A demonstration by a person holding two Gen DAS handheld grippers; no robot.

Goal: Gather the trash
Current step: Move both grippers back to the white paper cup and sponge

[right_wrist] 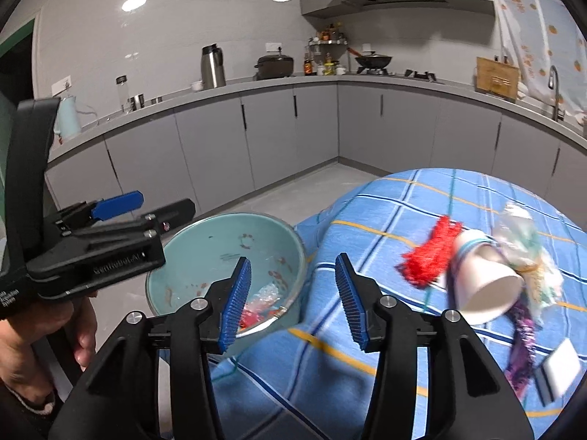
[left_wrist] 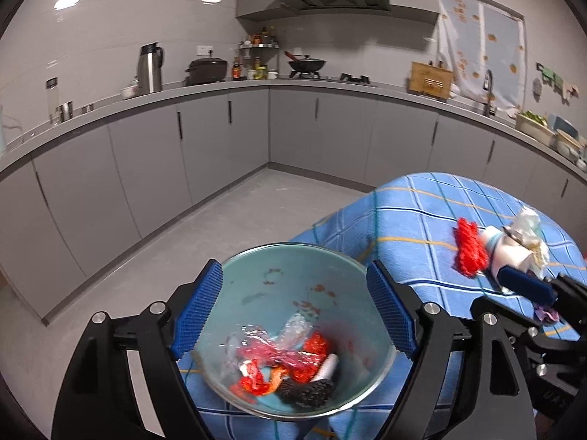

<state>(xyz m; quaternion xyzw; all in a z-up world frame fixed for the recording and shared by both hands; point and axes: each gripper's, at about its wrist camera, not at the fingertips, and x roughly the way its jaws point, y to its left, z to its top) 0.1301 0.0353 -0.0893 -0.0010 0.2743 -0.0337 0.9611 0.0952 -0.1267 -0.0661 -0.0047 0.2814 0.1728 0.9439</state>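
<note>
Left gripper [left_wrist: 295, 310] was spread wide and empty over the teal bowl [left_wrist: 256, 271], which served as the bin at the table's left edge and held wrappers [left_wrist: 290, 359]. Right gripper [right_wrist: 293, 300] was half-spread, empty. Remaining trash lay far right: paper cup [right_wrist: 480, 286], red netting [right_wrist: 429, 256]. Left gripper body read "GenRobot.AI".
</note>
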